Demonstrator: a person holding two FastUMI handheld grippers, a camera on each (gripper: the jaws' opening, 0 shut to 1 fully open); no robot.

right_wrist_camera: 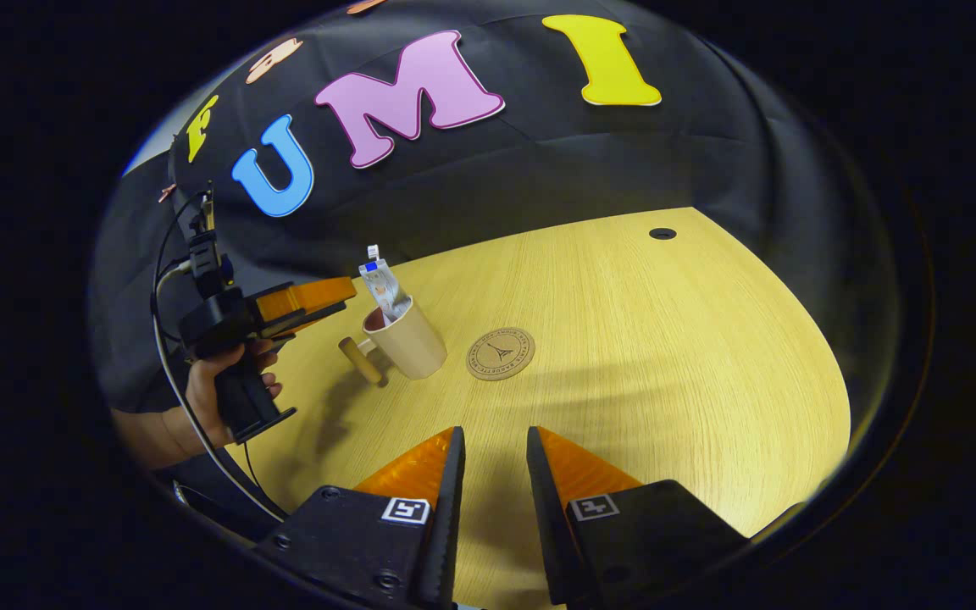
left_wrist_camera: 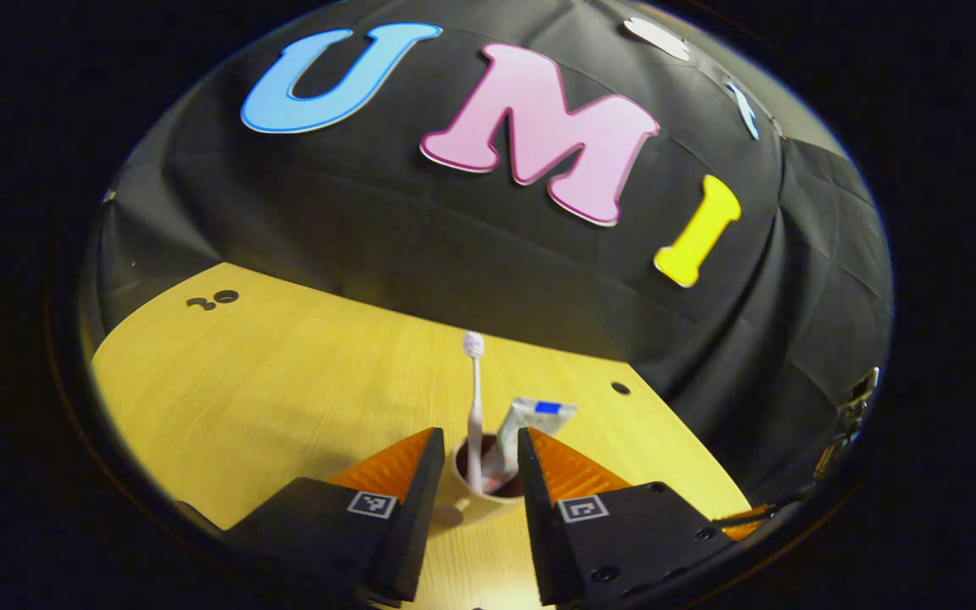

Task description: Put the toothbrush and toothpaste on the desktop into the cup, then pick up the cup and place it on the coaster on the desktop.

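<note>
Fingers of the left gripper [left_wrist_camera: 478,474] stand spread, one on each side of the cup [left_wrist_camera: 478,496] without pressing it, as far as the left gripper view shows; the right gripper's [right_wrist_camera: 492,474] fingers are parted over bare bench [right_wrist_camera: 666,356], holding nothing. One bench carries one cup, standing just beside one round coaster [right_wrist_camera: 501,353], not on it. In the cup stand one toothpaste tube [left_wrist_camera: 530,428] and one toothbrush [left_wrist_camera: 474,407], head up. Loading looks settled, so the step in hand is judged to be grasping the cup. Next, the left fingers should close, lift without tipping the contents, and set the cup centred on the coaster.
</note>
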